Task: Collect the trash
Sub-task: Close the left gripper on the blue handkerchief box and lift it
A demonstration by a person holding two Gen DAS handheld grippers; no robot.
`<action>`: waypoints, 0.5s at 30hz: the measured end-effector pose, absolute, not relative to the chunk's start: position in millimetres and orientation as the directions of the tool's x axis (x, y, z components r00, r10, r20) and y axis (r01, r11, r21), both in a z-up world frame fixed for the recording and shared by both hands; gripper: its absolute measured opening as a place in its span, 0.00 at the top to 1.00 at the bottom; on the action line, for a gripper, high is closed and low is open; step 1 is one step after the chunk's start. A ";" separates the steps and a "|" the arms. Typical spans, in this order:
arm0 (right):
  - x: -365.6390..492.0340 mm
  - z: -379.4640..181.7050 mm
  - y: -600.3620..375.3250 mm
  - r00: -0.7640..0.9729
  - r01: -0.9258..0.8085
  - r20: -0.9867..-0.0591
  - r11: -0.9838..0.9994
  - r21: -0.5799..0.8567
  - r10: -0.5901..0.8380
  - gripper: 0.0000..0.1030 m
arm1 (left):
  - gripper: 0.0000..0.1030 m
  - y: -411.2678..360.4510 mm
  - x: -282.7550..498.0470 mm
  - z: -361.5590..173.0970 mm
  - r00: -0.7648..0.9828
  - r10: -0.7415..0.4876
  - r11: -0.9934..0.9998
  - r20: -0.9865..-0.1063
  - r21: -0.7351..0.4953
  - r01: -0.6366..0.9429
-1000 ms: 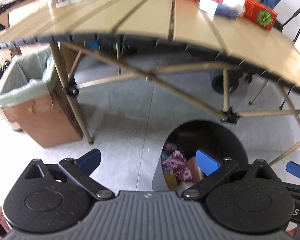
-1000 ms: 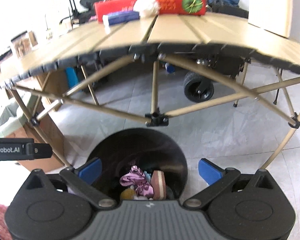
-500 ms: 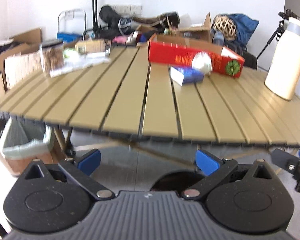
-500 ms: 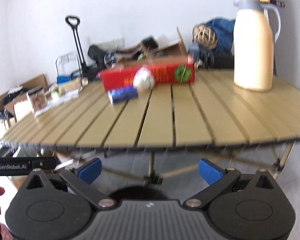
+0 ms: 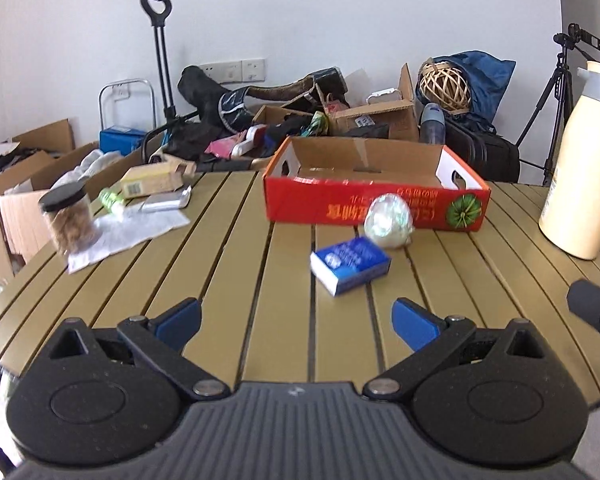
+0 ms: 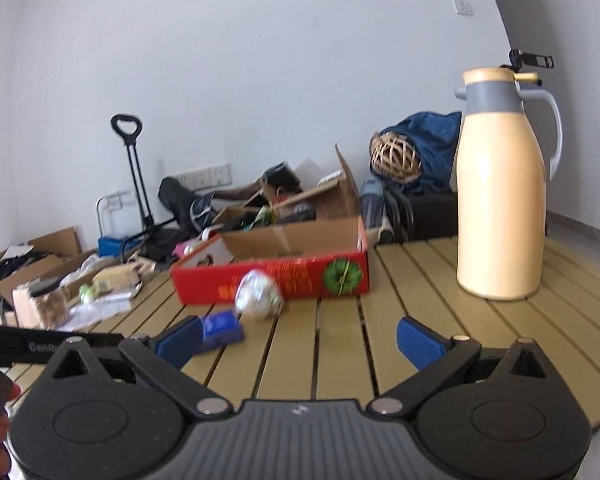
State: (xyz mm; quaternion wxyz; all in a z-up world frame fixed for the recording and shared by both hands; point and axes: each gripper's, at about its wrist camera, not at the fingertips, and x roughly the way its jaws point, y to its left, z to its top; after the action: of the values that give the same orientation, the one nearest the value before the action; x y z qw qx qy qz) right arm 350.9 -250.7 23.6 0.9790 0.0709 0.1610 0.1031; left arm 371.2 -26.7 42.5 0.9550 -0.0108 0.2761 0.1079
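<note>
Risen from the bin under the table to tabletop height, both grippers now facing across the slats.

Blue box (image 5: 350,265) and crumpled foil ball (image 5: 388,220) lying mid-table, ahead of the left gripper (image 5: 296,322), fingers spread wide and empty; ball touching the front of the red carton (image 5: 376,196). Right gripper (image 6: 298,340) likewise wide and empty, box just off its left fingertip (image 6: 180,338). Bare slats of the table (image 5: 236,280) around the box, cream jug (image 6: 500,208) well off to the right, jar (image 5: 70,220) and papers (image 5: 128,228) far left.

slatted table (image 5: 228,280) bears red box (image 5: 376,204), blue packet (image 5: 350,266), perhaps foil ball (image 5: 388,221).
</note>
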 end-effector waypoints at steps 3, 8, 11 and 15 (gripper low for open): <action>369.2 30.3 -255.5 0.939 -0.169 -0.273 0.972 0.166 0.209 0.00 | 0.00 -31.0 391.6 44.8 0.823 0.199 0.976 -0.531 0.037 -0.213; 401.8 35.6 -265.9 0.949 -0.142 -0.257 0.975 0.173 0.183 0.00 | 0.00 -36.6 427.5 41.0 0.815 0.207 0.975 -0.541 0.050 -0.215; 418.6 34.1 -270.9 0.952 -0.125 -0.256 0.976 0.178 0.168 0.00 | 0.00 -38.5 450.0 34.4 0.804 0.199 0.976 -0.560 0.045 -0.211; 442.7 29.6 -274.6 0.951 -0.111 -0.264 0.975 0.193 0.161 0.00 | 0.00 -35.9 478.8 20.4 0.786 0.190 0.975 -0.588 0.018 -0.223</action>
State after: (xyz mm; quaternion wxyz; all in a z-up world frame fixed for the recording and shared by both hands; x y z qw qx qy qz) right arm 442.7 -274.6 29.6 0.9837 0.0882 0.1403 0.0692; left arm 478.8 -35.9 20.4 0.9446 -0.0264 0.3083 0.1093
